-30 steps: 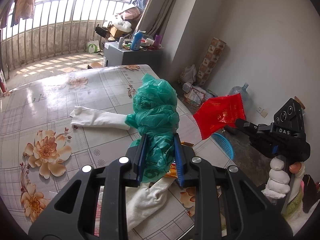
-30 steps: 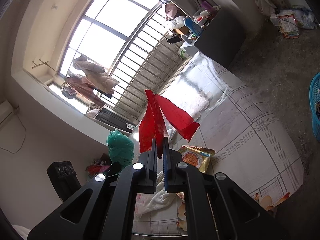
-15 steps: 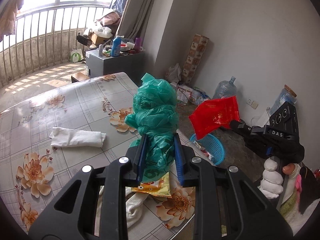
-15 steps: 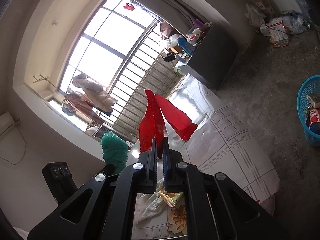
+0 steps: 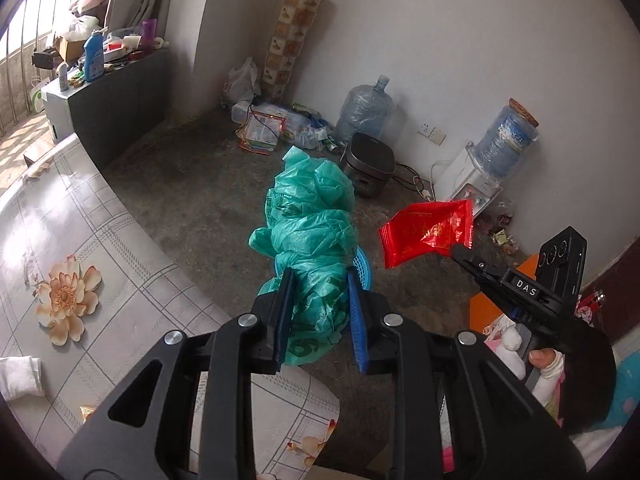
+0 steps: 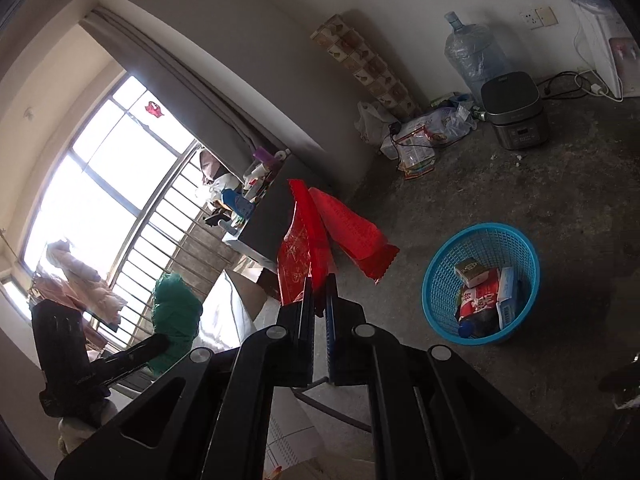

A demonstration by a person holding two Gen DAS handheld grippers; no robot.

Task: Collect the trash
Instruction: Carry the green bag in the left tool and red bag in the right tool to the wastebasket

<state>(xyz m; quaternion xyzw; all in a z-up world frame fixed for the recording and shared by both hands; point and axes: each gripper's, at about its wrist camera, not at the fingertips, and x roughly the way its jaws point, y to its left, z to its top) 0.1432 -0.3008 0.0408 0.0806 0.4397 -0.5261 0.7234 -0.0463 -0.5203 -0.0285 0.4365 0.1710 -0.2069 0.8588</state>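
My left gripper (image 5: 319,280) is shut on a crumpled green plastic bag (image 5: 310,220) and holds it in the air past the table edge, over the floor. The bag hides most of a blue mesh basket (image 5: 363,268) behind it. My right gripper (image 6: 319,282) is shut on a red foil wrapper (image 6: 304,252); the wrapper also shows in the left wrist view (image 5: 428,232), right of the green bag. In the right wrist view the blue basket (image 6: 440,276) stands on the floor to the right, with several pieces of trash inside.
The table with a floral cloth (image 5: 80,248) lies to the left, with a white cloth (image 5: 20,372) on it. On the floor by the wall stand a rice cooker (image 5: 370,164), a water jug (image 5: 366,110), a water dispenser (image 5: 476,176) and scattered bags (image 5: 272,120). A grey cabinet (image 5: 116,92) stands at the back left.
Both grippers have swung right, away from the table and out over the floor, each still holding its item. The blue basket has come closer in both views.
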